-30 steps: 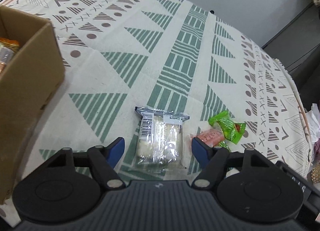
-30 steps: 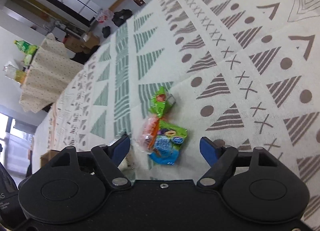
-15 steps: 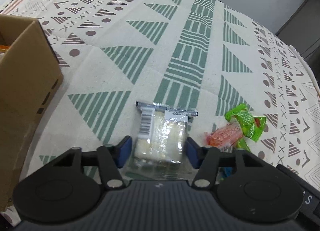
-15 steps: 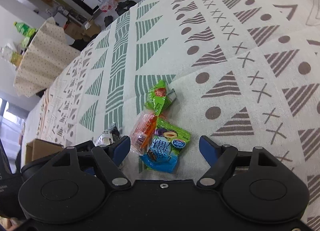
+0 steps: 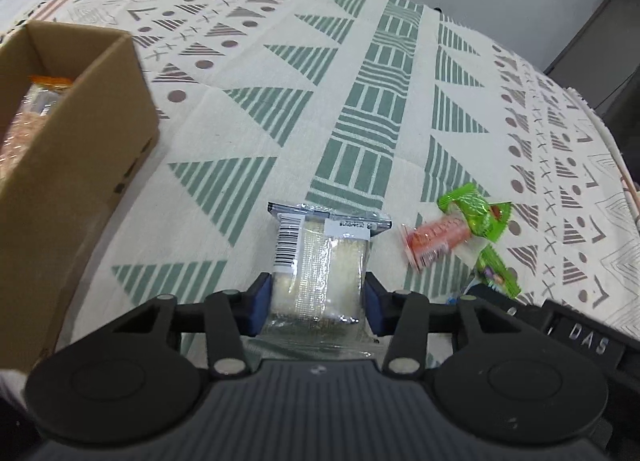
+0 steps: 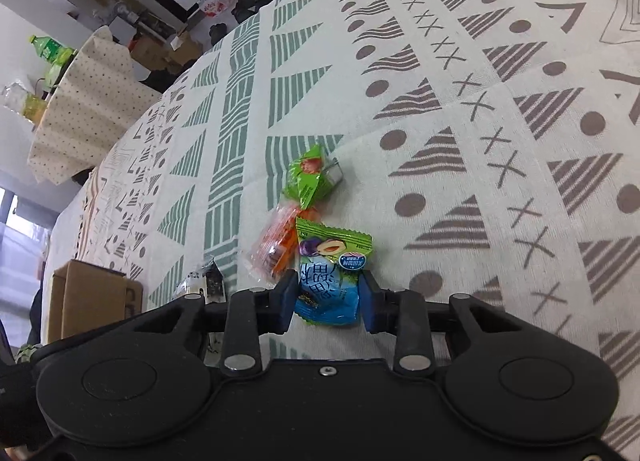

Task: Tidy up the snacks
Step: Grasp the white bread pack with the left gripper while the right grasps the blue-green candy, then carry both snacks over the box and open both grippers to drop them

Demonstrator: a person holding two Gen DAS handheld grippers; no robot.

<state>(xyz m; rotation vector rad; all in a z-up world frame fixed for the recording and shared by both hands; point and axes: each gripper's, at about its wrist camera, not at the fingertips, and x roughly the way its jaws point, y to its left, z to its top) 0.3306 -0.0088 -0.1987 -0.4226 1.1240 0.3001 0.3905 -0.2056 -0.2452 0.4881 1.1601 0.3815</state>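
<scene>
While "DAS" lettering (image 5: 584,335) shows, the left gripper (image 5: 317,297) closes on a barcoded packet (image 5: 320,261).

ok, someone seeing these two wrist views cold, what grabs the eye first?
Both grippers are closing on snacks on the patterned tablecloth: the left gripper has a clear pack of pale biscuits between its jaws, the right gripper a blue-and-green plum candy packet. Just beyond that packet lie an orange wrapper and a green wrapper. A cardboard box stands at the left.
</scene>
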